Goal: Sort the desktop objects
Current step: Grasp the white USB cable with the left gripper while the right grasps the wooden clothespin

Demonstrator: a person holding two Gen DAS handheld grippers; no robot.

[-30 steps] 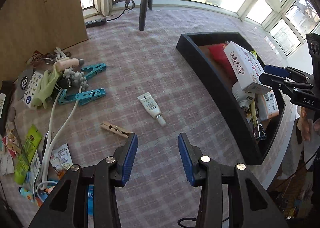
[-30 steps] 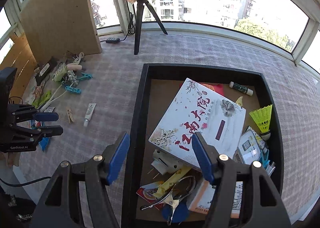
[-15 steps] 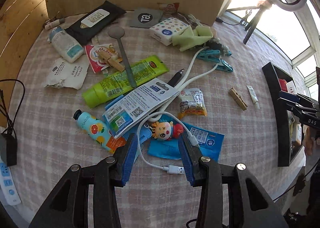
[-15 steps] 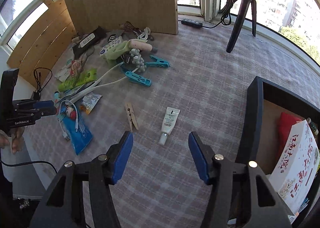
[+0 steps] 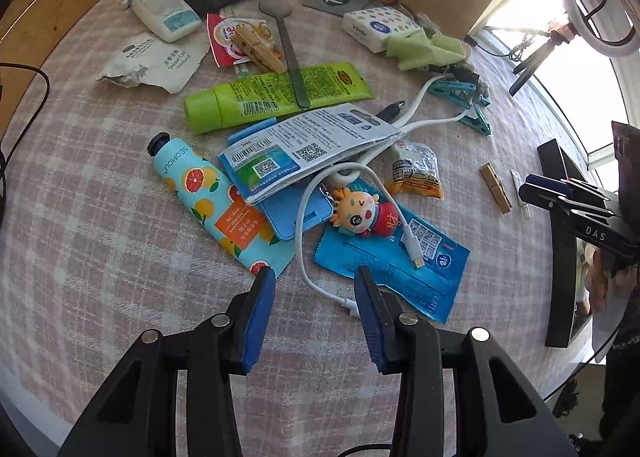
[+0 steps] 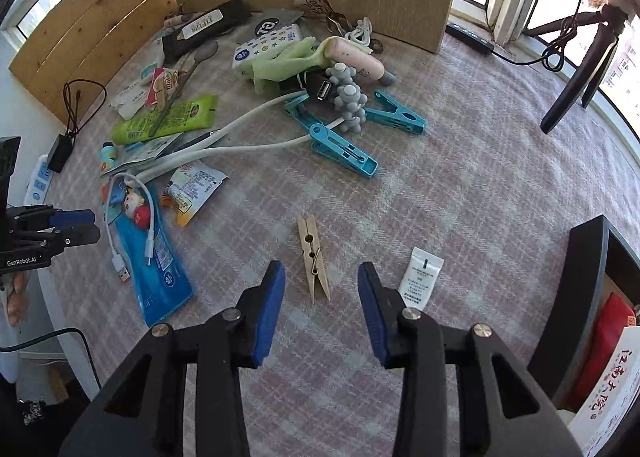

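Approach for next pick-up
Right gripper (image 6: 320, 297) jaws closing, nothing pinched; wooden clothespin (image 6: 314, 257) lies ahead; further descent is judged needed.

A pink-and-white checked cloth (image 6: 460, 185) carries a lime-green tube (image 5: 276, 97), teal clothes pegs (image 6: 344, 151), a pale wooden peg (image 6: 314, 257), a bright blue packet (image 5: 392, 269) and a black tray (image 6: 580, 297).

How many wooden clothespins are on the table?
2. One wooden clothespin lies between the right gripper's closing jaws, untouched; the other clothespin lies on a red packet far back. More may be hidden.
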